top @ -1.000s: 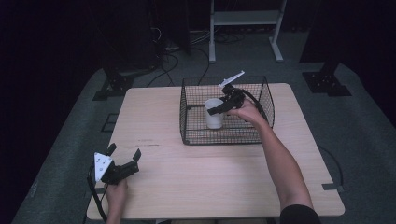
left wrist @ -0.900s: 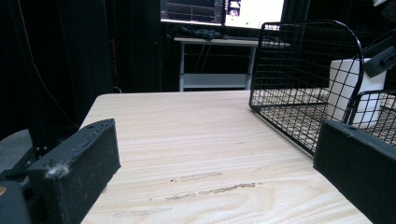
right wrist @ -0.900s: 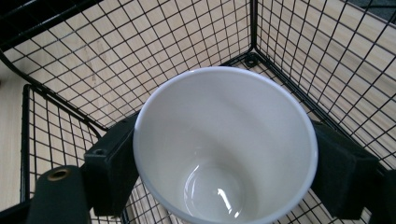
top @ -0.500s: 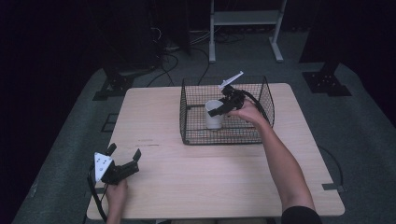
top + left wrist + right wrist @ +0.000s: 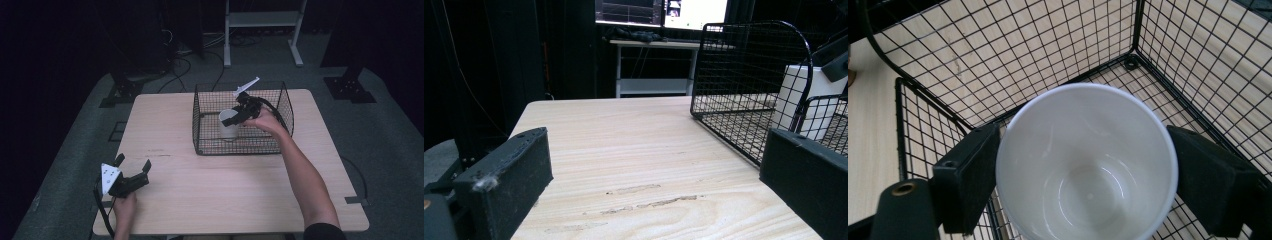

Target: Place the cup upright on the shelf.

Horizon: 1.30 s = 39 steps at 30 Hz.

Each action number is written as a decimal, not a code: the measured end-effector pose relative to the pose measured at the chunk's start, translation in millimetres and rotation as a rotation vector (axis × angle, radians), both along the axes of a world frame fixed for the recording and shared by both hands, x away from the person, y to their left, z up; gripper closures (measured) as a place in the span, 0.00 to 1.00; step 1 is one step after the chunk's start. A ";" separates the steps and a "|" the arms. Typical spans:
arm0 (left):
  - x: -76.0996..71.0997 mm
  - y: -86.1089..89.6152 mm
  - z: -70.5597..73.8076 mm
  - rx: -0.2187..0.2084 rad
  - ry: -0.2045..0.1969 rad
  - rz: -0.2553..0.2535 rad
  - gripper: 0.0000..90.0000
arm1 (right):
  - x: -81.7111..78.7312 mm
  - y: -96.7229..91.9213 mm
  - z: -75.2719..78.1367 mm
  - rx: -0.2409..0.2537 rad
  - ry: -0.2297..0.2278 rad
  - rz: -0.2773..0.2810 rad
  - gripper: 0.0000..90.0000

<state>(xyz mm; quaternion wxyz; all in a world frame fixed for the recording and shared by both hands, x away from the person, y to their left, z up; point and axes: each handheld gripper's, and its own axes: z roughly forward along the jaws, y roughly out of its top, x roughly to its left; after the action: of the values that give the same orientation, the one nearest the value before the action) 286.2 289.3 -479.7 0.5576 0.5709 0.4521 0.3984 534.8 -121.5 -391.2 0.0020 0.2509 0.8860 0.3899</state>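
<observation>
One white cup [image 5: 229, 124], one wire basket [image 5: 285, 102], two grippers

not much moved here tbh, only the right hand-held gripper [image 5: 1083, 175]: its jaws have just been opening around the white cup [image 5: 1087, 165] in the wire basket [image 5: 998, 60], cup between them.

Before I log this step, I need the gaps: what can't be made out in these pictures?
Right gripper view: right gripper jaws have just been opening, white cup between them; its rim hides whether the pads touch it.
High view: wire basket mesh hides the cup's base.
Left gripper view: mesh and a jaw cover the cup's lower part.
</observation>
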 end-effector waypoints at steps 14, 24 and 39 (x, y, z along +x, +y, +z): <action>-0.3 -0.6 0.0 0.004 0.000 -0.003 0.00 | -4.2 -9.2 16.6 0.067 -0.035 -0.025 0.16; -0.5 -0.7 0.0 0.006 0.002 -0.002 0.00 | -9.1 -19.2 28.5 0.119 -0.044 -0.050 0.15; -0.5 -1.1 0.0 0.010 0.003 -0.002 0.00 | -18.9 -32.5 34.7 0.136 -0.050 -0.072 0.15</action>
<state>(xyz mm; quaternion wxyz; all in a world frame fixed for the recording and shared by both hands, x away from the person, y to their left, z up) 285.7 288.2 -479.6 0.5544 0.5749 0.4504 0.3991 515.8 -154.0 -356.5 0.0209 0.2724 0.8476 0.4550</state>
